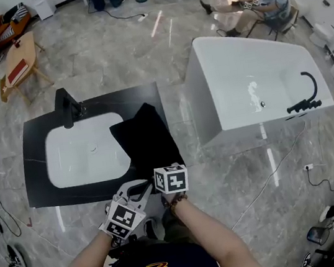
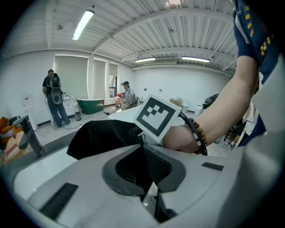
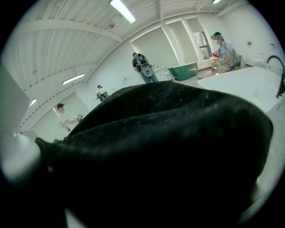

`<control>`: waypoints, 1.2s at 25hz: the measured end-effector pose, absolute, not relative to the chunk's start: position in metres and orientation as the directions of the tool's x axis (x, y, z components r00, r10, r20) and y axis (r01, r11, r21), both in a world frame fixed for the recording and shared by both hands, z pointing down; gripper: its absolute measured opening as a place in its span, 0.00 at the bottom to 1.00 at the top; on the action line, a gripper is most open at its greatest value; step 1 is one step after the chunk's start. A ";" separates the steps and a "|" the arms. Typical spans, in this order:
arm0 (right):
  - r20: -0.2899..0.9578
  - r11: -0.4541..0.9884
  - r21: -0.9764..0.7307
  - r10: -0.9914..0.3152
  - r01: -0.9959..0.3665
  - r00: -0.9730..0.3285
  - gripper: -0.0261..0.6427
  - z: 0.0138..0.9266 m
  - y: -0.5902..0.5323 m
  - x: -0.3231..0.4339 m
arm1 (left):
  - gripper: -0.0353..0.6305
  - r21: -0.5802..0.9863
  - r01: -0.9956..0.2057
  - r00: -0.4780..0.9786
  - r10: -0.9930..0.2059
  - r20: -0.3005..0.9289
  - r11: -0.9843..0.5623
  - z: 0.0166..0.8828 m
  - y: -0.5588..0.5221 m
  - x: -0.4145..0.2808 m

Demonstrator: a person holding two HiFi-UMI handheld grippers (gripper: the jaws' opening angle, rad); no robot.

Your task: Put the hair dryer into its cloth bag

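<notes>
Item: soft black cloth bag (image 1: 145,136), lying flat on the black countertop (image 1: 41,175), right of the white sink basin (image 1: 85,152). Its near end hangs over the front edge, presumably so both tools can reach it.
Left gripper (image 2: 142,148): jaws pressed together, tips at the cloth's edge. Whether they nip a fold, I cannot tell.
Right gripper (image 1: 170,176): pushed against the bag, cloth covering its jaws, so their state cannot be told.
Hair dryer: nowhere visible, perhaps already inside.
</notes>
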State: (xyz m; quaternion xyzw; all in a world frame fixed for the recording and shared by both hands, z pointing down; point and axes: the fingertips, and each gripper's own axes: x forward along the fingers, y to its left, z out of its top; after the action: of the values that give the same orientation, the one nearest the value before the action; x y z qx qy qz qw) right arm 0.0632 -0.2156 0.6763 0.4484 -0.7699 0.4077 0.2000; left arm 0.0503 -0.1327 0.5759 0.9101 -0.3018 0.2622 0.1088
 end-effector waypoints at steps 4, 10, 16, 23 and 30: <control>0.703 0.183 -0.420 -0.555 -0.889 -0.445 0.39 0.685 -0.245 0.083 | 0.08 0.015 -0.609 0.670 -0.504 0.546 -0.793 0.573 -0.150 0.057; 0.741 0.225 -0.350 -0.528 -0.909 -0.415 0.39 0.696 -0.254 0.080 | 0.08 0.012 -0.617 0.647 -0.498 0.578 -0.787 0.588 -0.153 0.051; 0.759 0.259 -0.318 -0.507 -0.912 -0.409 0.39 0.697 -0.255 0.069 | 0.08 0.019 -0.637 0.630 -0.506 0.590 -0.771 0.590 -0.154 0.043; 0.690 0.312 -0.383 -0.529 -0.869 -0.494 0.40 0.668 -0.236 0.074 | 0.08 0.025 -0.630 0.630 -0.492 0.601 -0.776 0.608 -0.147 0.037; 0.632 0.146 -0.443 -0.649 -0.885 -0.424 0.39 0.631 -0.192 0.131 | 0.08 0.027 -0.578 0.643 -0.435 0.631 -0.816 0.630 -0.135 0.046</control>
State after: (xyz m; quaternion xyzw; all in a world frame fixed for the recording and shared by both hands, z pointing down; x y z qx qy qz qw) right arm 0.1306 -0.1916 0.6310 0.5163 -0.7424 0.4007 0.1472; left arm 0.0460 -0.1351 0.6296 0.8992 -0.2815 0.3152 0.1136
